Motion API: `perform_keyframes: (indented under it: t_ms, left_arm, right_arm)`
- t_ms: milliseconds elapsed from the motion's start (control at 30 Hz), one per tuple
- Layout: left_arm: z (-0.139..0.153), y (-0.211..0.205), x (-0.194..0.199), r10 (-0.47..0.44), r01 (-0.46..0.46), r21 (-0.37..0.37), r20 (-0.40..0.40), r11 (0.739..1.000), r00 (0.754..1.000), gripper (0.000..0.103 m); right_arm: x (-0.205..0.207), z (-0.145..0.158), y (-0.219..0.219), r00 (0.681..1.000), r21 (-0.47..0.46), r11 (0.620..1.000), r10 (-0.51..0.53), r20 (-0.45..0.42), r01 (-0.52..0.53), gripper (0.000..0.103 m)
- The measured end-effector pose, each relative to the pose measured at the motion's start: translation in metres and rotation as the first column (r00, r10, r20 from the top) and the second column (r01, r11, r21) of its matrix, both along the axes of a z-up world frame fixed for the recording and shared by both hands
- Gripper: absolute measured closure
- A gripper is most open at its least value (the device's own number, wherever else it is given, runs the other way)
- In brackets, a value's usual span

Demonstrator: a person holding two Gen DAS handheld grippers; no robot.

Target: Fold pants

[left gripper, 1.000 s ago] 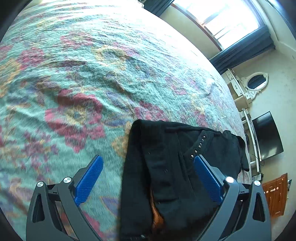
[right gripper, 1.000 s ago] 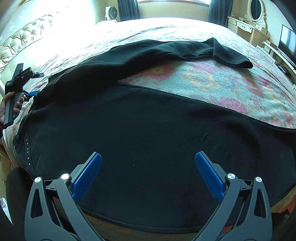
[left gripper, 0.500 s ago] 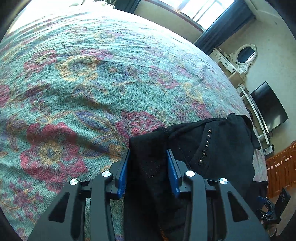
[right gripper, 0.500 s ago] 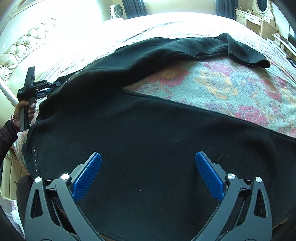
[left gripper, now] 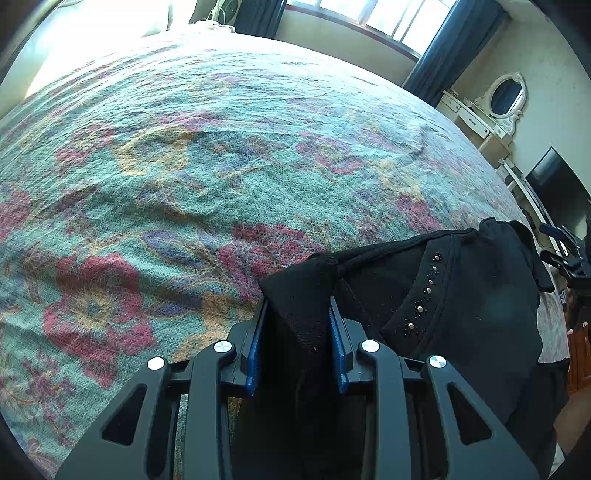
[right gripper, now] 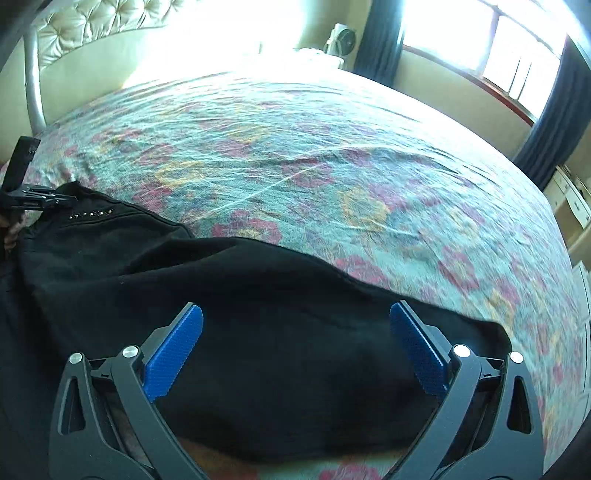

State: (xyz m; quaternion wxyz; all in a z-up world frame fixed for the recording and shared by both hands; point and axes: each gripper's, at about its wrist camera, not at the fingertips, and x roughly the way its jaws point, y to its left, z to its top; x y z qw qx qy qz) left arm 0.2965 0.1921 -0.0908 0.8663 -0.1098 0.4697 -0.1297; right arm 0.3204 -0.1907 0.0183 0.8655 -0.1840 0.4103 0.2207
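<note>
The black pants (right gripper: 258, 314) lie bunched along the near edge of a floral bedspread (right gripper: 332, 166). My left gripper (left gripper: 297, 332) is shut on a fold of the pants (left gripper: 299, 302) at the waist, beside a row of metal studs (left gripper: 424, 291). It also shows at the far left of the right wrist view (right gripper: 55, 197), holding the studded waist (right gripper: 92, 214). My right gripper (right gripper: 295, 347) is open, its blue pads on either side of the black fabric. The right gripper shows at the right edge of the left wrist view (left gripper: 569, 254).
The floral bedspread (left gripper: 184, 166) stretches far ahead of both grippers. A tufted headboard (right gripper: 92, 33) is at the back left. A dresser with an oval mirror (left gripper: 508, 94) and a TV (left gripper: 557, 184) stand to the right. Windows with dark curtains (right gripper: 380, 33) line the far wall.
My left gripper shut on the waist fold and lifted it. The far pant leg that lay across the bed is now drawn in, and the pants sit bunched near the front edge.
</note>
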Motion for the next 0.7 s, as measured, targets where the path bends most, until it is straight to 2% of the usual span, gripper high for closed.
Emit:
perform_keyframes:
  t_ms: [67, 167, 267, 300, 333, 367, 400, 433, 467, 567, 700]
  left_arm:
    - [0.0, 0.003, -0.001, 0.009, -0.009, -0.022, 0.001, 1.0, 1.0, 0.072]
    - [0.0, 0.006, -0.001, 0.016, -0.016, -0.035, -0.001, 0.999, 1.0, 0.072]
    - [0.0, 0.003, 0.001, -0.002, 0.002, -0.011, 0.006, 1.0, 1.0, 0.071]
    - [0.0, 0.003, 0.0, -0.007, 0.007, -0.01, 0.007, 1.0, 1.0, 0.071]
    - [-0.001, 0.003, 0.001, -0.007, 0.007, -0.014, 0.005, 1.0, 1.0, 0.071]
    - [0.0, 0.005, 0.001, -0.004, 0.004, -0.022, -0.002, 1.0, 1.0, 0.071]
    - [0.001, 0.005, 0.002, -0.002, 0.002, -0.025, -0.006, 1.0, 1.0, 0.071]
    - [0.002, 0.005, 0.001, 0.005, -0.006, -0.033, -0.008, 0.999, 1.0, 0.072]
    - [0.003, 0.006, 0.001, 0.016, -0.016, -0.042, -0.006, 0.999, 1.0, 0.074]
    - [0.013, 0.009, -0.007, 0.039, -0.036, -0.096, 0.025, 0.995, 0.999, 0.081]
    - [0.05, 0.013, -0.038, 0.072, -0.048, -0.191, 0.118, 0.98, 0.99, 0.082]
  right_arm:
    - [0.03, -0.014, 0.021, 0.998, -0.067, 0.997, 0.048, -0.03, -0.05, 0.002]
    - [0.05, -0.04, 0.044, 0.986, -0.159, 0.974, 0.155, -0.055, -0.162, 0.002]
    - [0.061, -0.07, 0.051, 0.969, -0.193, 0.957, 0.185, -0.166, -0.216, 0.003]
    - [0.065, -0.073, 0.048, 0.966, -0.156, 0.97, 0.153, -0.209, -0.188, 0.012]
    - [0.068, -0.073, 0.043, 0.954, -0.091, 0.981, 0.141, -0.267, -0.17, 0.024]
    - [0.064, -0.068, 0.042, 0.951, -0.063, 0.982, 0.154, -0.268, -0.177, 0.046]
    - [0.057, -0.064, 0.042, 0.957, -0.077, 0.98, 0.159, -0.244, -0.183, 0.06]
    - [0.048, -0.06, 0.044, 0.965, -0.115, 0.976, 0.156, -0.212, -0.183, 0.087]
    - [0.037, -0.055, 0.043, 0.971, -0.142, 0.973, 0.156, -0.181, -0.183, 0.091]
    - [-0.001, -0.026, 0.031, 0.991, -0.15, 0.979, 0.129, -0.048, -0.135, 0.092]
    - [-0.078, 0.017, 0.016, 0.986, -0.155, 0.984, 0.108, 0.128, -0.087, 0.092]
